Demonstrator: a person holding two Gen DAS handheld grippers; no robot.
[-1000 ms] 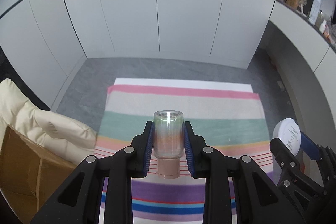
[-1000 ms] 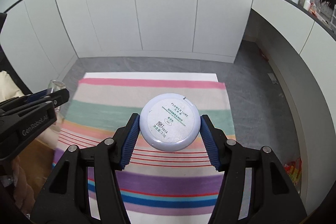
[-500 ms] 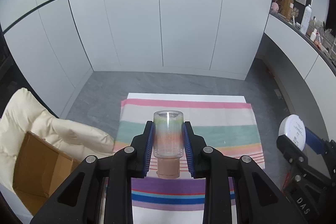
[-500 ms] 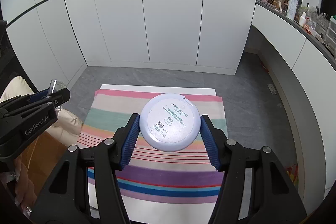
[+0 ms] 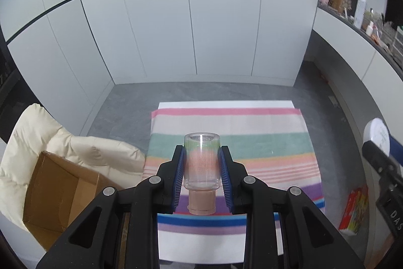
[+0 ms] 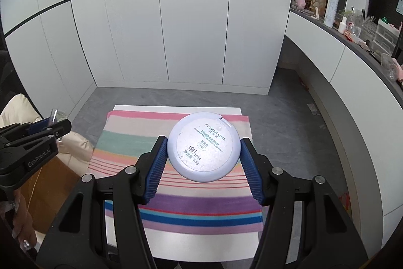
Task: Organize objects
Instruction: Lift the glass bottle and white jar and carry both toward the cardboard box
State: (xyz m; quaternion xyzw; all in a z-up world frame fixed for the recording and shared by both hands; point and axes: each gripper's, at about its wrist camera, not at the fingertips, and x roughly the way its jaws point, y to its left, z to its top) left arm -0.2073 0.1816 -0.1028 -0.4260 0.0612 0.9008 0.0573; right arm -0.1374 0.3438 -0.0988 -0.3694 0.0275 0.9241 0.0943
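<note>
Carry step in hand. Left gripper [image 5: 201,174] pinches a clear bottle [image 5: 201,161]; right gripper [image 6: 203,159] pinches a round compact [image 6: 203,146] — both held high above the striped cloth [image 5: 264,143]. Next move, likely: lower toward the cardboard box [image 5: 50,196] — release gently.

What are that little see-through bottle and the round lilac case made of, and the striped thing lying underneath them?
The bottle looks like clear glass or hard plastic: the stripes show through it and a highlight runs down it; its beige cap looks matte plastic. The round case seems smooth, pale lilac plastic with a soft sheen and printed text. The striped cloth looks like woven fabric, matte and slightly fuzzy.
</note>
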